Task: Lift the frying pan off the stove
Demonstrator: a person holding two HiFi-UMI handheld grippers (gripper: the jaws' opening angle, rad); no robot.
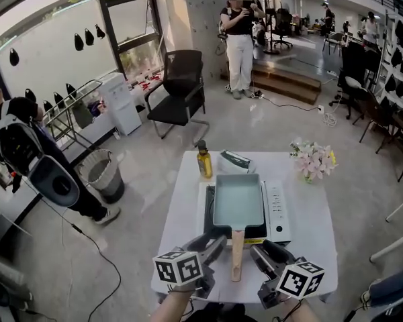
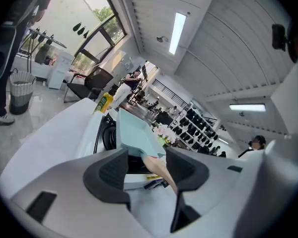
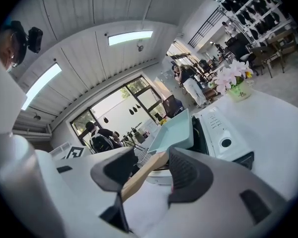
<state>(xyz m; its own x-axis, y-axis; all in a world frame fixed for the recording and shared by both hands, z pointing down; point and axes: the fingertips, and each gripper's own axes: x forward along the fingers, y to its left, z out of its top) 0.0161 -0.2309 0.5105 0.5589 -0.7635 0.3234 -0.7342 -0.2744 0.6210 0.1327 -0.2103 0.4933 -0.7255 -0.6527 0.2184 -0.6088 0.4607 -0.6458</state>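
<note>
Pan (image 1: pixel 238 200): on stove (image 1: pixel 277 213), wooden handle (image 1: pixel 236 255) pointing near.
Left gripper (image 1: pixel 213 245): jaws apart, just left of handle.
Right gripper (image 1: pixel 263 248): jaws apart, just right of handle.
Bottle (image 1: pixel 204 161) label: unreadable.

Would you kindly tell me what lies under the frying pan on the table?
The frying pan sits on a white stove, and the black cooktop shows along the pan's left edge. The pan covers the rest of the cooktop, so that part cannot be seen.
</note>
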